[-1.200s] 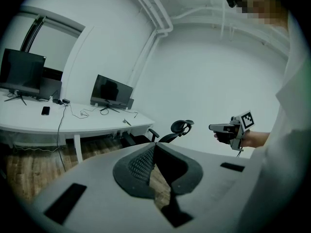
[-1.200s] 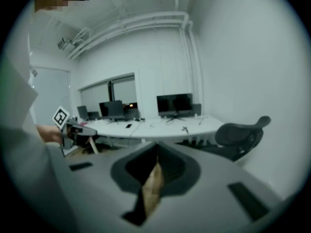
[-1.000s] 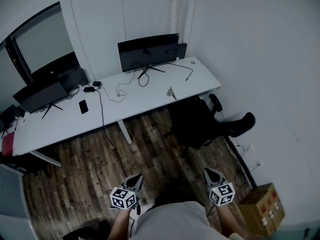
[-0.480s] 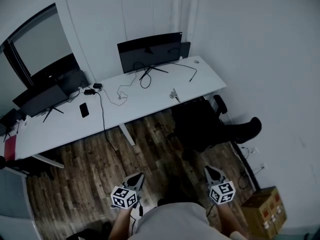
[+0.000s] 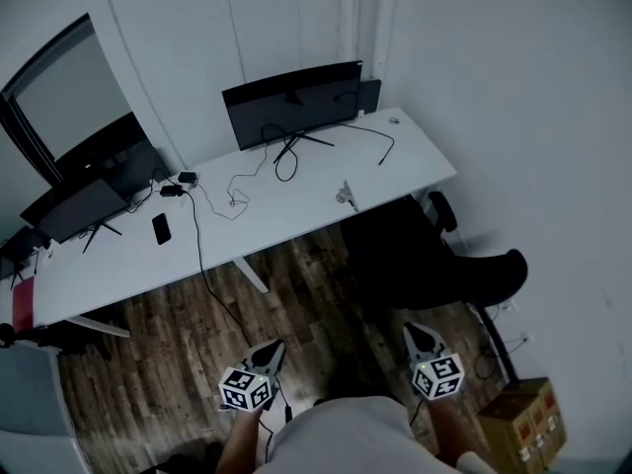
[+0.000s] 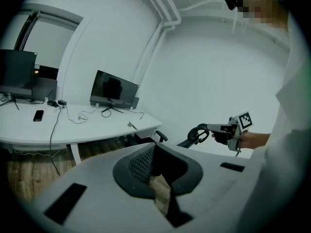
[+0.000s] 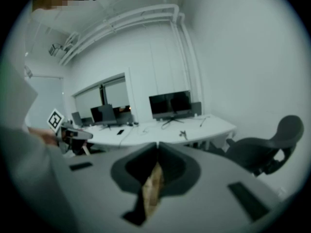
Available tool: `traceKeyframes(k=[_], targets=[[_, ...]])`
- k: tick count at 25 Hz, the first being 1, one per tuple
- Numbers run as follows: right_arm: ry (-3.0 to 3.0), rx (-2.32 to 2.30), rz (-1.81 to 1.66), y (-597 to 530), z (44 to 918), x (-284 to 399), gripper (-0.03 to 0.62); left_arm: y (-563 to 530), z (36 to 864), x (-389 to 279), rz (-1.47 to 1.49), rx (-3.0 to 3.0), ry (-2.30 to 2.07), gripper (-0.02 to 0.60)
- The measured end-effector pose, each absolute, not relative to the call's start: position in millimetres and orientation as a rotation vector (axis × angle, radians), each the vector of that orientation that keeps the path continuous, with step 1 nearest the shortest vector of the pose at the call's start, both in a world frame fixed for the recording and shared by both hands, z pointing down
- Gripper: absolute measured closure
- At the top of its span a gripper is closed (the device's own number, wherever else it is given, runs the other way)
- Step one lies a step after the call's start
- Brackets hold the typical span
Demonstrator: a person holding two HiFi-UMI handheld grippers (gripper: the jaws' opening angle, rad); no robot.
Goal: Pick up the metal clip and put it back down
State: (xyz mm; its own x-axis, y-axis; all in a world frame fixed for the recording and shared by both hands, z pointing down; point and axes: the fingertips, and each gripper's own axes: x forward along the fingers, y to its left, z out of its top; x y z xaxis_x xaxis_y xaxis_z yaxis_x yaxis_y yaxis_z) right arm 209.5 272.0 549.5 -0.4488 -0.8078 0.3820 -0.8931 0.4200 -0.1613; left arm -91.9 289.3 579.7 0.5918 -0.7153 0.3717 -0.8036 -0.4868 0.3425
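Note:
The metal clip point(image 5: 345, 195) lies near the front edge of the white desk point(image 5: 296, 205), in front of the right monitor. It also shows small as the clip point(image 6: 131, 125) in the left gripper view and as the clip point(image 7: 182, 134) in the right gripper view. Both grippers are held low over the wooden floor, well short of the desk. My left gripper point(image 5: 269, 352) is shut and holds nothing; its jaws point(image 6: 154, 144) meet at the tip. My right gripper point(image 5: 413, 334) is likewise shut and empty, as its own view point(image 7: 157, 143) shows.
A black office chair point(image 5: 425, 260) stands between my right gripper and the desk. On the desk are a monitor point(image 5: 291, 102), more monitors point(image 5: 89, 191) at the left, a phone point(image 5: 161, 228) and loose cables. A cardboard box point(image 5: 518, 423) sits on the floor at lower right.
The person has stepped a little toward the desk, carrying both grippers along. Desk and chair sit slightly lower and larger in the head view. Both jaws have stayed shut.

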Motion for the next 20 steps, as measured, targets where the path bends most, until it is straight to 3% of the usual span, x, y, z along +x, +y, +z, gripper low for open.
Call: traceKeyframes(k=[20], targets=[[-2.501, 1.304, 0.527, 146, 562, 232, 0.559, 162, 575, -34, 0.225, 2.331, -1.266, 0.548]])
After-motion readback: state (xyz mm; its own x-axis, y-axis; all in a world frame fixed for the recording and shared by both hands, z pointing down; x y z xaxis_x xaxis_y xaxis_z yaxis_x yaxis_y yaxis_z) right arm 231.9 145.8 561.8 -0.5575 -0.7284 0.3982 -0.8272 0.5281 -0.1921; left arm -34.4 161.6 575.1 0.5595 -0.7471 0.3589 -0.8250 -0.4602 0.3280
